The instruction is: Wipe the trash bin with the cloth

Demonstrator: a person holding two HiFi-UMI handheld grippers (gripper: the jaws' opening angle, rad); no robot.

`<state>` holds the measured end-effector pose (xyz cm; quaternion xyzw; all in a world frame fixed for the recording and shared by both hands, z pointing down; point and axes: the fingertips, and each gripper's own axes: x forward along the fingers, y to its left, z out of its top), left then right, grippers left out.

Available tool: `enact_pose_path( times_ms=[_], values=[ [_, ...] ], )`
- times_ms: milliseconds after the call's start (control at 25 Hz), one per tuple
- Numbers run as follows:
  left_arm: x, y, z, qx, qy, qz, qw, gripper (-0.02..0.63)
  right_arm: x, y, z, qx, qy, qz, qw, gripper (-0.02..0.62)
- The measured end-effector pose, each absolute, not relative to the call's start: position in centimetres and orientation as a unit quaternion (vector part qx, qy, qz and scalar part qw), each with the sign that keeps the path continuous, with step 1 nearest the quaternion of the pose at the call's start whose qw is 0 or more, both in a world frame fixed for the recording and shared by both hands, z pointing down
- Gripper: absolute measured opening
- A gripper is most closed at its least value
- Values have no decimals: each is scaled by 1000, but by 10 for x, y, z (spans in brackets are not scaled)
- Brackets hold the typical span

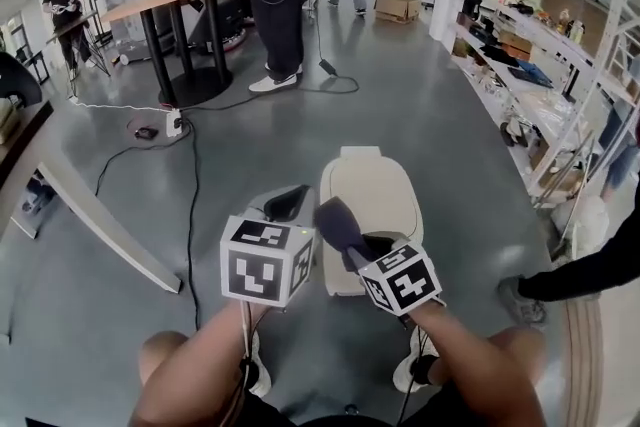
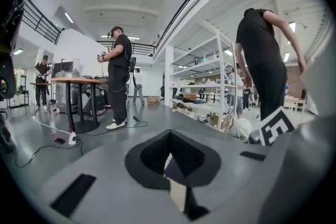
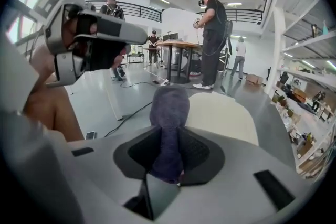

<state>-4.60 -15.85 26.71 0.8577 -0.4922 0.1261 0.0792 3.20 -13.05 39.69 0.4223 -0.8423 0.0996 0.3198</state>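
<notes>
The right gripper (image 1: 352, 250) has its jaws closed tight on the dark purple cloth (image 1: 338, 223). In the right gripper view the cloth (image 3: 169, 107) sits in the middle of the frame, between the jaws of the right gripper (image 3: 168, 149). It sticks out past their tips like a fat roll. Its long side runs the same way as the jaws, and its round end points toward the top of the frame.

The cream trash bin (image 1: 375, 195) stands on the grey floor (image 1: 420, 105) in the lower middle of the head view. Its long side runs up and down the frame. The cloth is over the bin's left edge. I cannot tell if they touch.

The left gripper (image 1: 287, 202) is just left of the bin. In the left gripper view, the left gripper (image 2: 169, 136) has its jaws closed together on nothing.
</notes>
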Motion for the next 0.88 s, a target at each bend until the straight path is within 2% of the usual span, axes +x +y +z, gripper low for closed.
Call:
enact_pose_path(
  times_ms=[320,600,880],
  values=[
    [-63,-155,269,852,-502,127,84,-2,-16,-94,439,357,-856,127,351,101],
    [-80,-158,288,841,-511,151,91,-2,-14,-92,477,349,-843,177,369,101],
    [-67,-156,288,848,-499,154,87,-3,6,-94,495,363,-825,208,380,101]
  ],
)
